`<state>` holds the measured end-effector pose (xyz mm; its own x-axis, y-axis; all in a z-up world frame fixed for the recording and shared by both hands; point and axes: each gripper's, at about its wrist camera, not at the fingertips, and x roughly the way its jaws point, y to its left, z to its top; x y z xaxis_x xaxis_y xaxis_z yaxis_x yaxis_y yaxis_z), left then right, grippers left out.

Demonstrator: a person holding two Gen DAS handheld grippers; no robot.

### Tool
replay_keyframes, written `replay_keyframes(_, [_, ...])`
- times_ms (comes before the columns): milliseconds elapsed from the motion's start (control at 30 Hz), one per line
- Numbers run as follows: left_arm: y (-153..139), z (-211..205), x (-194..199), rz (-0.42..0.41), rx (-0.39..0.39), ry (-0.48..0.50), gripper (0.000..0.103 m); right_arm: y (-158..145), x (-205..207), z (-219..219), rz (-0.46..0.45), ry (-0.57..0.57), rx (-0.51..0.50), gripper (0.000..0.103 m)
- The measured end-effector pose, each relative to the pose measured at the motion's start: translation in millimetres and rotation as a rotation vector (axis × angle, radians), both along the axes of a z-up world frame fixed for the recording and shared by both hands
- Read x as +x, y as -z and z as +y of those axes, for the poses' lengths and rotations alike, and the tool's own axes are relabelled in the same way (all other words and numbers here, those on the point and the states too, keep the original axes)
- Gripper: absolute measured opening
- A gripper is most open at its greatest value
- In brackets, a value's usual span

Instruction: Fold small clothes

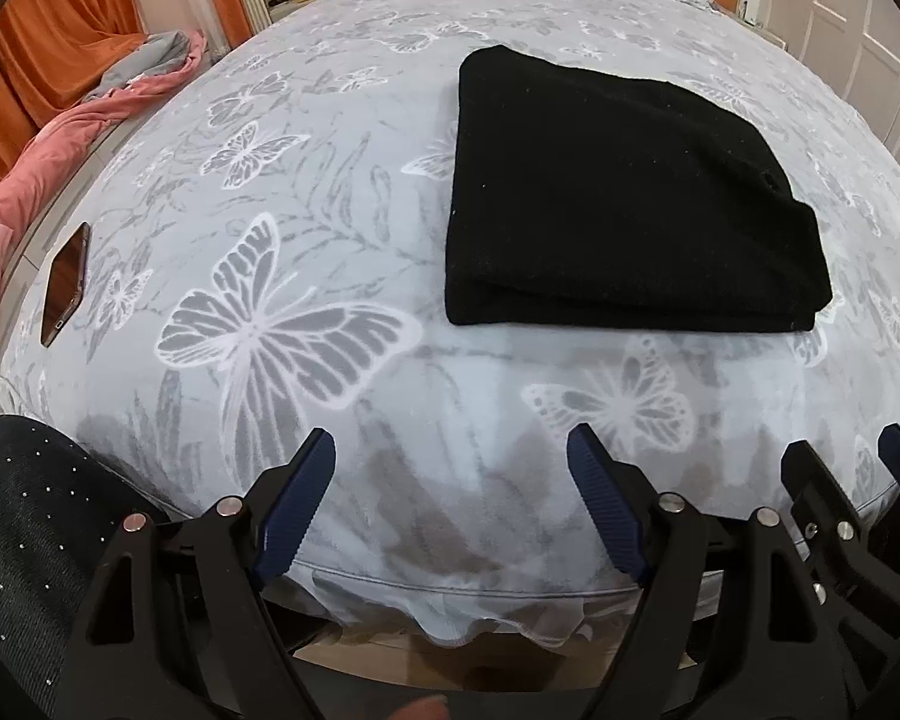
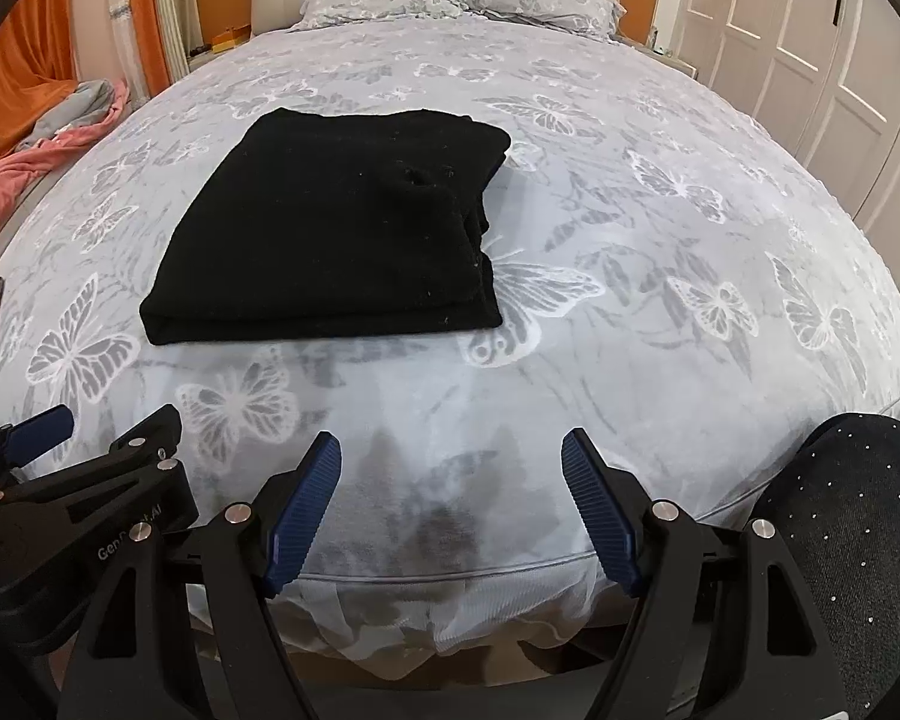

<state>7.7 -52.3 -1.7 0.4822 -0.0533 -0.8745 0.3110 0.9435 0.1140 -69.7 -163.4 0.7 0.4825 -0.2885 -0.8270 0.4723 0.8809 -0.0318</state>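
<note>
A black garment (image 1: pixel 618 192) lies folded into a thick rectangle on the grey butterfly-print bed cover (image 1: pixel 306 252); in the right wrist view the same black garment (image 2: pixel 342 228) sits left of centre. My left gripper (image 1: pixel 450 450) hovers open over the near edge of the bed, nothing between its blue pads, well short of the garment. My right gripper (image 2: pixel 450 450) is likewise open and empty above the bed's near edge. In the left wrist view the right gripper (image 1: pixel 846 462) shows at the far right; in the right wrist view the left gripper (image 2: pixel 102 420) shows at the far left.
A phone (image 1: pixel 65 285) lies at the bed's left edge. Pink and grey bedding (image 1: pixel 66 138) is heaped left of the bed by orange curtains. Pillows (image 2: pixel 462 0) rest against the headboard. White wardrobe doors (image 2: pixel 810 42) stand on the right. A person's dark studded knees (image 2: pixel 858 516) flank the grippers.
</note>
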Motion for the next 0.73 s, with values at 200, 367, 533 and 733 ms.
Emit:
replay_keyframes(200, [-2.8, -2.4, -3.6, -0.077, 0.08, -0.021, 0.098, 1.2, -0.5, -3.2, 0.001, 0.016, 0.002, 0.074])
replay_keyframes(367, [-1.0, 2.1, -2.3, -0.062, 0.057, -0.025, 0.097, 2.8, -0.1, -2.1, 0.003, 0.015, -0.006, 0.074])
replay_keyframes(533, [0.3, 3.6, -0.6, -0.045, 0.032, -0.022, 0.094, 3.7, -0.5, -0.5, -0.001, 0.015, -0.012, 0.074])
replay_keyframes(733, [-0.4, 4.0, -2.2, -0.059, 0.025, -0.023, 0.09, 4.4, -1.0, 4.5, -0.003, 0.008, -0.029, 0.074])
